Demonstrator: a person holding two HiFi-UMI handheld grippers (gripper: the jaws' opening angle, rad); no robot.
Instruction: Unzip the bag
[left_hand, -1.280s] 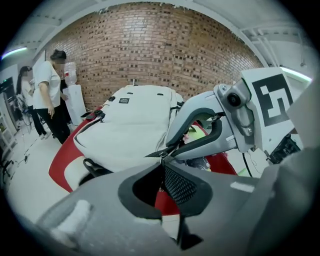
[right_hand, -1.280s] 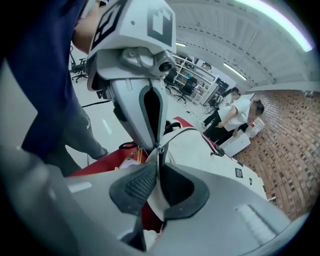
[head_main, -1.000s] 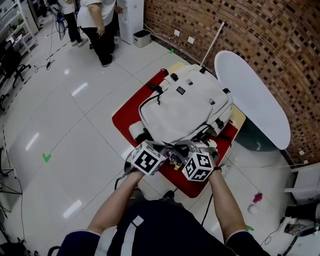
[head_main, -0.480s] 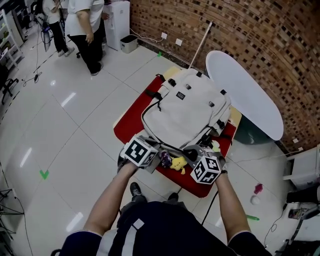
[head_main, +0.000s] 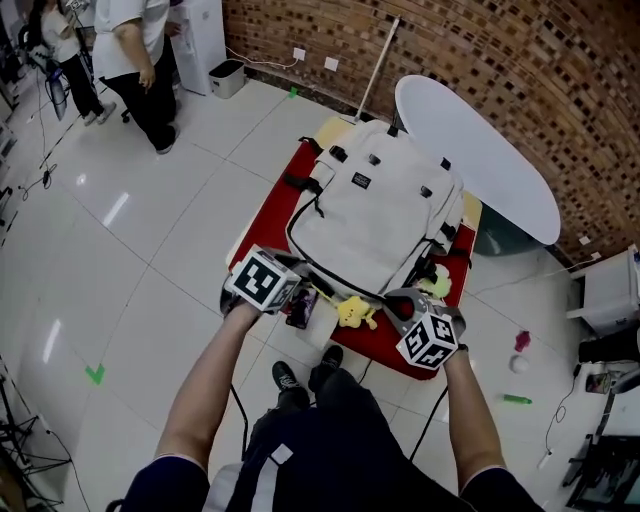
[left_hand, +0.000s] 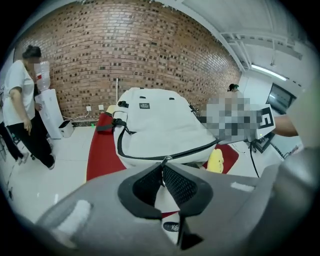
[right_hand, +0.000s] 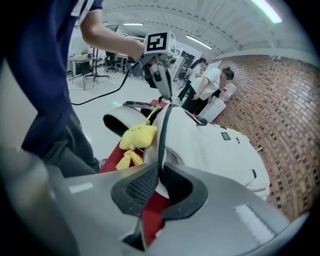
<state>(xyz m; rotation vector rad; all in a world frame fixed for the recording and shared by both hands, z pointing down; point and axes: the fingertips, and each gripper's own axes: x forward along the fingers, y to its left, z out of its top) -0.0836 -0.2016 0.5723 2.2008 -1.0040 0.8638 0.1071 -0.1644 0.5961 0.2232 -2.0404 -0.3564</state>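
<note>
Looking down in the head view, one cream bag (head_main: 375, 215) lies flat on one red mat (head_main: 265, 212), its near end toward the person. Two grippers meet that near end: the left gripper (head_main: 298, 298) at the bag's left corner and the right gripper (head_main: 400, 305) at its right corner, well apart from each other. One yellow plush toy (head_main: 352, 312) hangs between them. One white oval table (head_main: 480, 165) stands just beside the mat on the right, against the brick wall (head_main: 520, 60). Two people stand at the upper left, one person (head_main: 128, 50) in a white top and a second person (head_main: 58, 40) beyond.

From the left gripper view, the left gripper (left_hand: 162, 167) has its two pads pressed together on one small metal zipper pull (left_hand: 164, 160). One black zipper band (left_hand: 150, 157) runs along the bag's (left_hand: 155, 117) near edge. The one plush toy (left_hand: 216, 161) shows at the right, and one person (left_hand: 20, 100) stands at the left.

From the right gripper view, the right gripper (right_hand: 159, 177) is clamped on the black zipper band (right_hand: 161, 135), which runs up from the jaws to the left gripper (right_hand: 166, 95). The plush toy (right_hand: 137, 137) dangles just left of the band, and the bag (right_hand: 215, 145) spreads to the right.
</note>
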